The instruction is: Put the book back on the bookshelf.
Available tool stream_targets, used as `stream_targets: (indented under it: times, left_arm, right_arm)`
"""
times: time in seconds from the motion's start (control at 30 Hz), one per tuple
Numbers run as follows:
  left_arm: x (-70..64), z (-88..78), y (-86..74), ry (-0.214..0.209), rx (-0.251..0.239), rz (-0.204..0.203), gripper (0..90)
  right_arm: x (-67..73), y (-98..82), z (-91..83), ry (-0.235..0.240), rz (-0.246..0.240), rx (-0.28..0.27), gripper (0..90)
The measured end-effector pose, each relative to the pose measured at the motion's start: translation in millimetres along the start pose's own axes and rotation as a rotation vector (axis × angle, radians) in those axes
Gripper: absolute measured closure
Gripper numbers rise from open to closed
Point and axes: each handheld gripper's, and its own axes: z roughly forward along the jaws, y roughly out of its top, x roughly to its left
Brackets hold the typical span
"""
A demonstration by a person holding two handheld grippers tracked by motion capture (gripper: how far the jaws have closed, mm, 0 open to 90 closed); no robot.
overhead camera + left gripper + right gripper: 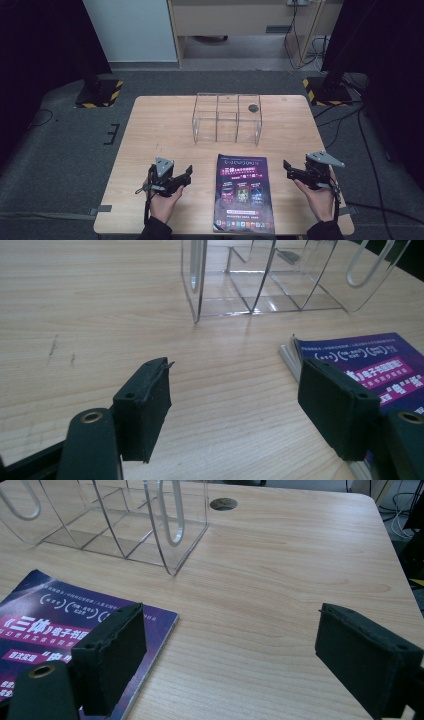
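Both claws, left gripper (pixel 189 172) and right gripper (pixel 286 166), hover spread and empty, flanking the flat purple glossy magazine (pixel 243 192) between them, likely to grasp its edges; clear acrylic compartment box (pixel 227 119) stands beyond

Two hands come up from the bottom edge in dark sleeves. The left hand (pixel 162 200) holds the black two-jaw left gripper (pixel 187 175), which points up and to the right. Its jaws stand apart with nothing between them. The right hand (pixel 320 197) holds the black two-jaw right gripper (pixel 287 167), pointing left. Its jaws gape wide, holding nothing.
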Motion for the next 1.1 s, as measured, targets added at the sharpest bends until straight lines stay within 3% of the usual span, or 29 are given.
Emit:
stream_targets:
  times: [0.43,1.1]
  left_arm:
    - [-19.2,10.5,4.8,-0.028,0.009,0.028,28.8]
    - [-53.9,34.9,-7.9,-0.083,0.085,0.066,33.2]
  right_arm:
    - [12.1,2.1,4.3,0.020,-0.027,-0.008,12.9]
    - [24.4,-12.3,13.5,0.070,-0.046,0.020,14.2]
